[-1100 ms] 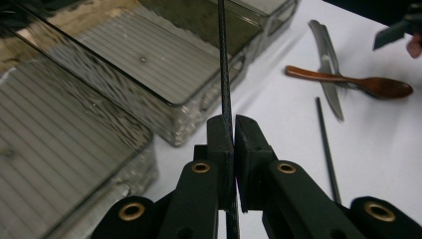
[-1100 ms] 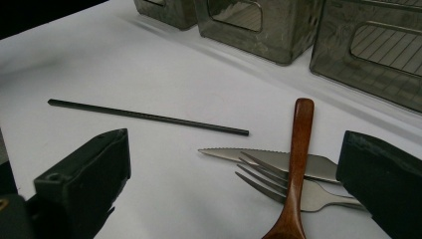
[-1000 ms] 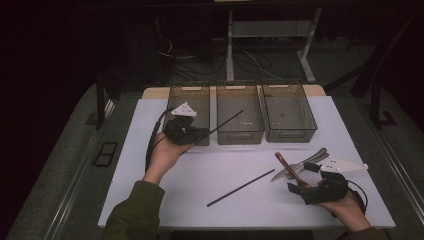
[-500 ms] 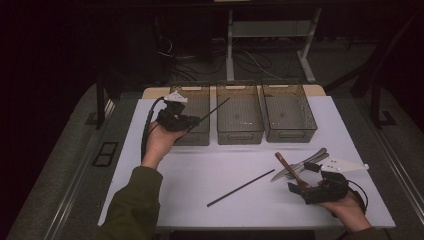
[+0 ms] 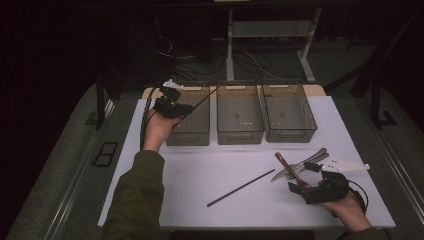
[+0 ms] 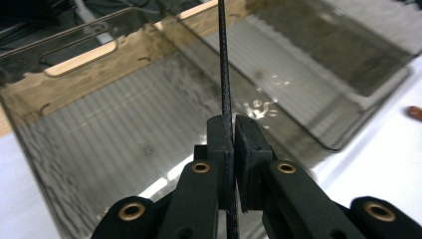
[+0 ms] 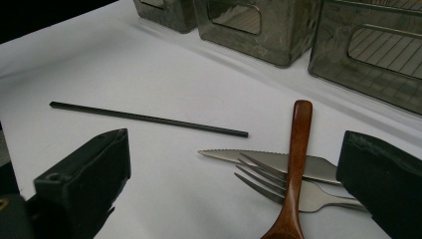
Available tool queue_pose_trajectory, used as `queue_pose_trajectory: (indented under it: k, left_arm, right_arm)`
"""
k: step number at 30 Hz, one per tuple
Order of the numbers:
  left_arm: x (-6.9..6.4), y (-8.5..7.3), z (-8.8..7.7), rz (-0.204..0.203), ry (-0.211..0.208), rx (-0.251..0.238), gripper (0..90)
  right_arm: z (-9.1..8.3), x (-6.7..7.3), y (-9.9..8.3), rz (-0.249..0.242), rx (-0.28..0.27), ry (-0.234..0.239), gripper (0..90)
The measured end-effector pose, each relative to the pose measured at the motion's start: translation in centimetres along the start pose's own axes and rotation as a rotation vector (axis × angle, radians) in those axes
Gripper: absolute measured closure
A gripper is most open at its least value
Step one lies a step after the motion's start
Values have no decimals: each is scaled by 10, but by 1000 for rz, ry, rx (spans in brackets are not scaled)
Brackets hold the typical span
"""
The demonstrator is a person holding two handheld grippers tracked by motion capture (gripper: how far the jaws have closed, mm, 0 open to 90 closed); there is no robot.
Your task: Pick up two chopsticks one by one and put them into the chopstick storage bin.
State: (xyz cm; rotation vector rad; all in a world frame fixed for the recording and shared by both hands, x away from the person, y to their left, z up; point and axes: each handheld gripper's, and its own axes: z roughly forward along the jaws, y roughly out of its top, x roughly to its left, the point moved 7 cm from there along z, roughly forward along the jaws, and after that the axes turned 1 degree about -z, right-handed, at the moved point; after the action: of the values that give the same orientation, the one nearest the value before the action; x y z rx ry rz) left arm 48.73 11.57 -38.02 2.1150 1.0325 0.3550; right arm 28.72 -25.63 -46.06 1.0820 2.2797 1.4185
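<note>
Left gripper (image 5: 186, 111) is clamped on a thin black stick (image 6: 224, 74): in the left gripper view the two pads are pressed together with the stick pinched between them, running straight out past the fingertips. The left bin (image 5: 192, 127) sits right under the fingers, its ribbed floor and far wall with the slot handle beyond the tips. From the high view the stick slants up and away from the fingers over that bin, its far end near the rim beside the middle bin (image 5: 240, 132). The stick is in the air, not touching the bin floor as far as I can tell.

Right gripper (image 5: 312, 179) has its fingers spread wide, nothing between them, resting low at the near right of the white table (image 5: 200, 170). Between and just ahead of its fingers lies a pile of cutlery: a wooden spoon (image 7: 294, 164) on top, crossing a fork (image 7: 278, 186) and a serrated knife (image 7: 259, 159). A second black stick (image 7: 149, 118) lies flat on the table further ahead and to the side of the left finger, apart from the cutlery. The third bin (image 5: 290, 127) stands well beyond the right fingers.
</note>
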Motion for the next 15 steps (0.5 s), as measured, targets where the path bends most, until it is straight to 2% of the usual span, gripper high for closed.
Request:
queue_pose_trajectory:
  k: [12,15]
  left_arm:
    - [25,-11,16,-37,73,37,858]
    - [32,-16,19,-43,92,63,858]
  right_arm:
    - [0,0,0,6,-3,5,9]
    - [0,0,0,7,-4,5,9]
